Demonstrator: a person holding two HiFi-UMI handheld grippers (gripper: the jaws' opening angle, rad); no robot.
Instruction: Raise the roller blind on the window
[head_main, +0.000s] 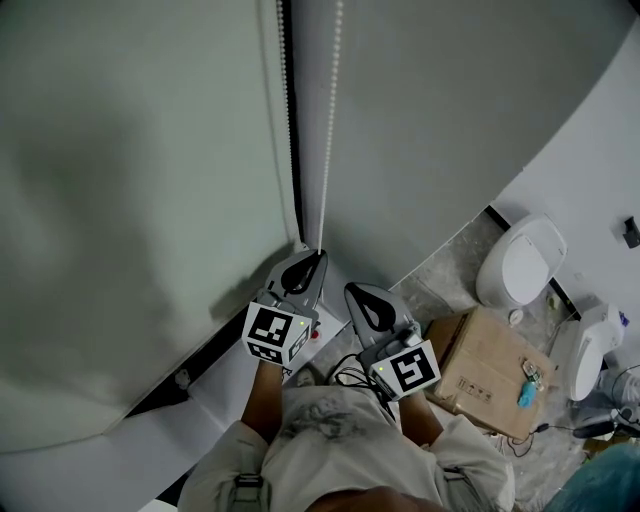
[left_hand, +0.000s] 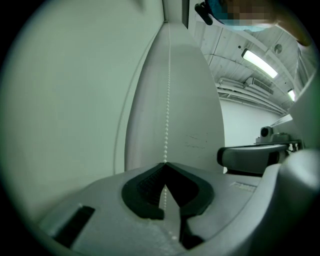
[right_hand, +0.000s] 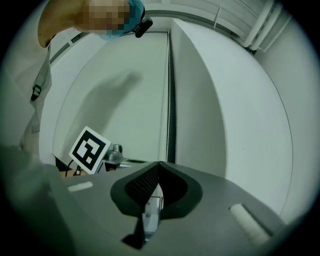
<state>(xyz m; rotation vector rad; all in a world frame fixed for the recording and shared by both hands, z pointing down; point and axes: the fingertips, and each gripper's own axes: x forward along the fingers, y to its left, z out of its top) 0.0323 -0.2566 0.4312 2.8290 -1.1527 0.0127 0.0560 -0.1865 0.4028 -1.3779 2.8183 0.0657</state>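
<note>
While the person is standing close against the window, the roller blind (head_main: 140, 180) is hanging lowered over it as a pale grey-green sheet that is filling the far left of the scene. A second panel (head_main: 450, 130) is hanging to its right, and a narrow dark gap is separating the two.

The bead chain (head_main: 327, 150) is running down just right of this gap as a thin white string of beads. The left hand-held gripper (head_main: 312, 262) is pointing up at the lower end of the chain. In the left gripper view its jaws are pressing together tip to tip on the chain, which is passing between the black pads (left_hand: 145, 187) and continuing below them.

The right hand-held gripper (head_main: 358, 298) is hovering just to the right of the left one, slightly nearer the person and apart from the chain. In the right gripper view its jaws are meeting at the tips with nothing gripped between them, and the left one's marker cube (right_hand: 89, 149) is showing at the left.

A cardboard box (head_main: 490, 370) is lying on the marbled floor (head_main: 440, 275) at the near right, well apart from both tools.
</note>
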